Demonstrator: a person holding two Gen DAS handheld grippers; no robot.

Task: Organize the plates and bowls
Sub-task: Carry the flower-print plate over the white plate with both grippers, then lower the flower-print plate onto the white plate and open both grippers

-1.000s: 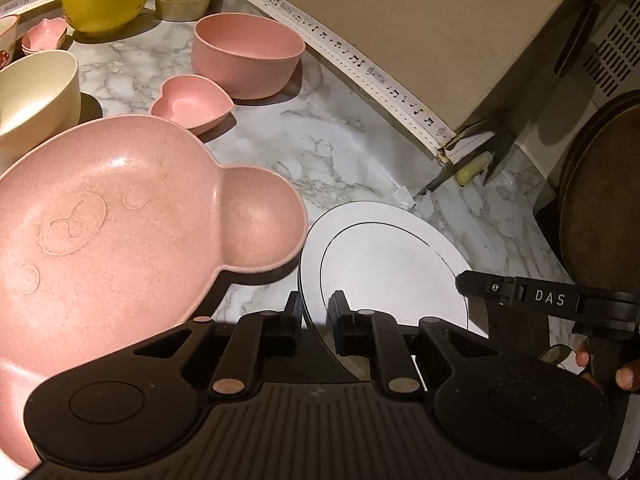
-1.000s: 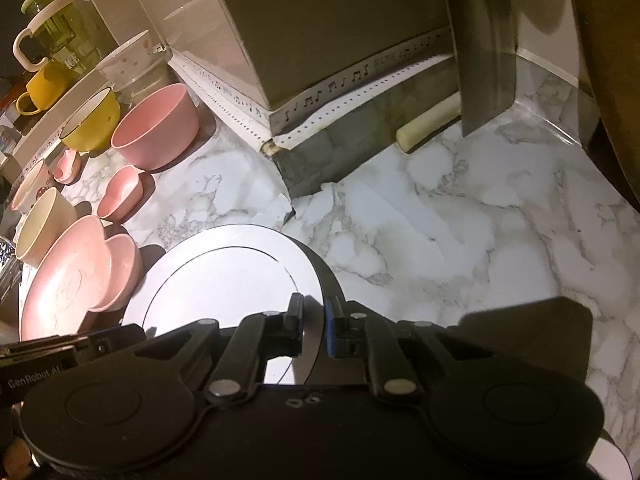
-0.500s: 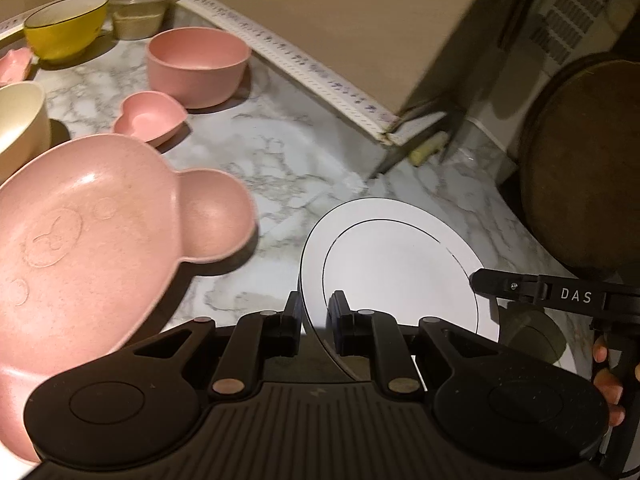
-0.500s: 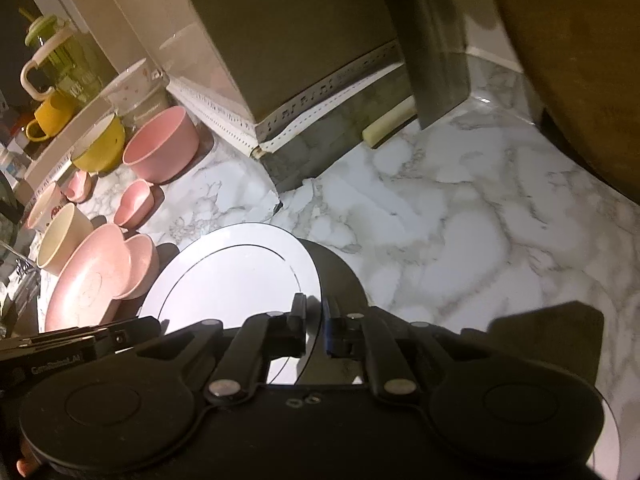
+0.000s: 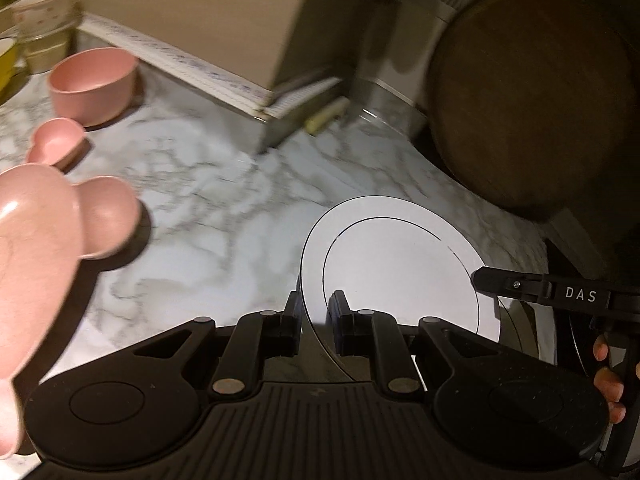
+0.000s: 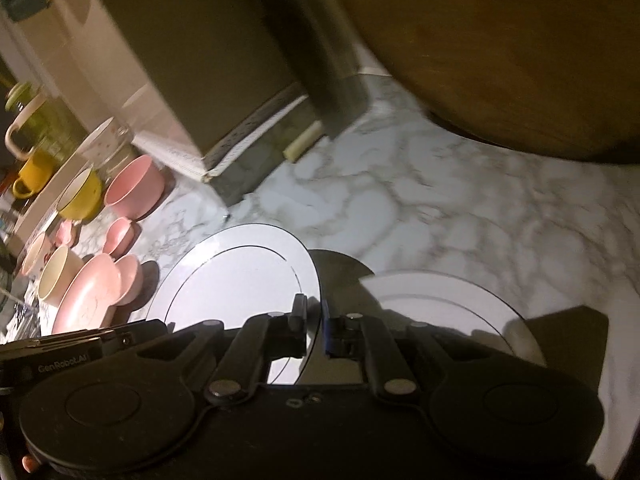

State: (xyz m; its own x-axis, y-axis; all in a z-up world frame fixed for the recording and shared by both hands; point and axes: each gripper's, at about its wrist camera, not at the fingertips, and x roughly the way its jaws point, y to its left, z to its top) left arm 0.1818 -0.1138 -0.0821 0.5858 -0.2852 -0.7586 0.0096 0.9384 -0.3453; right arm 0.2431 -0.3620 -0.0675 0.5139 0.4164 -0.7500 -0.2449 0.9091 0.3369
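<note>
A white plate (image 5: 400,268) with a thin black ring is held off the marble counter (image 5: 224,208) by both grippers. My left gripper (image 5: 315,316) is shut on its near left rim. My right gripper (image 6: 314,322) is shut on its right rim; the plate also shows in the right wrist view (image 6: 240,272). A second white plate (image 6: 452,304) lies on the counter just right of and below the held one. A pink bear-shaped plate (image 5: 44,240) lies at the left, also in the right wrist view (image 6: 96,292).
A round pink bowl (image 5: 94,84), a small pink heart dish (image 5: 56,144), a yellow bowl (image 6: 80,196) and a cream bowl (image 6: 54,280) stand at the left. A large round dark wooden board (image 5: 532,96) leans at the right. A beige box (image 5: 192,12) stands behind.
Both grippers have carried the white plate to the right, away from the pink dishes and toward the wooden board. A second white plate has come into the right wrist view.
</note>
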